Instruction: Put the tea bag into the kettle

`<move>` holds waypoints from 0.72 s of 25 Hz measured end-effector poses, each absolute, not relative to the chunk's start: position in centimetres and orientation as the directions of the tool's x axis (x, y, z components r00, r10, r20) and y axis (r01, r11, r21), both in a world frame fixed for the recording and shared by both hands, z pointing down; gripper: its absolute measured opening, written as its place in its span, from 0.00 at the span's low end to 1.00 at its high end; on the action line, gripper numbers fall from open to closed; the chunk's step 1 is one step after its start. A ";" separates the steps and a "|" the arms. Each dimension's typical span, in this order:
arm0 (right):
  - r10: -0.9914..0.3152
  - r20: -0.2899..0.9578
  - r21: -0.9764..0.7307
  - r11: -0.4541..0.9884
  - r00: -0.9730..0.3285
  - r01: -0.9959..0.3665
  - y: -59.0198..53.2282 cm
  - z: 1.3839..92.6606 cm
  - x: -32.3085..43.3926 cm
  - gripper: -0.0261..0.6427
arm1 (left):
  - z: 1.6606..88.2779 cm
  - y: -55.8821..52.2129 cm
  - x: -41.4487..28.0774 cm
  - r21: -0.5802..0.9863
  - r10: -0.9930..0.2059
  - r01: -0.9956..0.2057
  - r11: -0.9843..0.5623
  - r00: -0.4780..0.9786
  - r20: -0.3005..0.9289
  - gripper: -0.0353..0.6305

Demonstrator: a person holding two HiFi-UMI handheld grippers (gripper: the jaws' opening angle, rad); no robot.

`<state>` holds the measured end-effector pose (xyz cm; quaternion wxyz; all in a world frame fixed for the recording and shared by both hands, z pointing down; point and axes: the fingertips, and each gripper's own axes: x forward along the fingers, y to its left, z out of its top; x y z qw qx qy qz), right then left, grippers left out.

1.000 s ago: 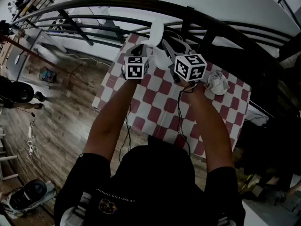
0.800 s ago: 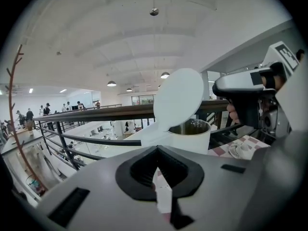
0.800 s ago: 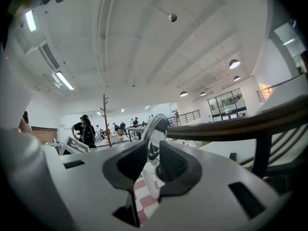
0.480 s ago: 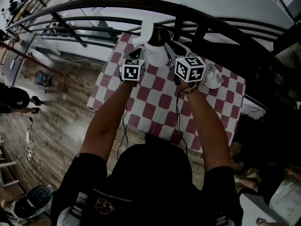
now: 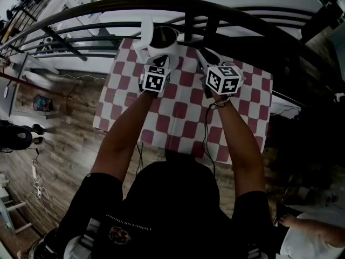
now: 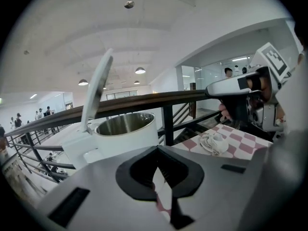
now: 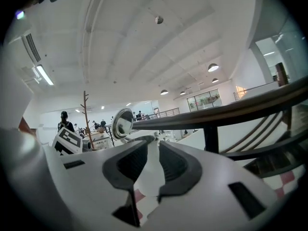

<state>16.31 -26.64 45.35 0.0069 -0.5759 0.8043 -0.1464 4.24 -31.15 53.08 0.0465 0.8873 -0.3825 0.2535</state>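
On the checked table (image 5: 180, 117) the kettle (image 5: 160, 41) stands at the far left corner, close against the dark railing (image 5: 242, 15). Its lid (image 6: 96, 88) is tipped up and open, so the bare metal inside shows. Both grippers reach out over the cloth side by side. The left gripper (image 6: 157, 148) points at the near side of the kettle and is just short of the white body. Its jaws are together at the tips and hold nothing; only a sliver of the cloth shows through the gap behind them. The right gripper (image 7: 152, 141) is to the right of the kettle and aims past it toward the railing, with the kettle's lid showing to the left of its jaws. Its jaws stand a little apart, pressed on a flat white piece that looks to be the tea bag (image 7: 150, 170), so the bag is in the right gripper and outside the kettle. A small dish (image 6: 215, 143) with something white and crumpled on it sits on the cloth further right, under the right gripper.
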 end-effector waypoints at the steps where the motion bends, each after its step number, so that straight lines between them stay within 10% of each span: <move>1: -0.934 0.166 -0.242 0.272 -0.316 -0.931 -26.0 45.8 17.3 0.17 | 53.3 -30.9 4.9 -0.109 -0.646 -0.693 -0.712 0.585 0.490 0.05; 18: -0.965 0.259 -0.256 -0.021 -0.048 -0.967 -16.7 50.9 29.7 0.17 | 56.1 -26.2 16.7 -0.093 -0.471 -0.505 -0.858 0.702 0.534 0.05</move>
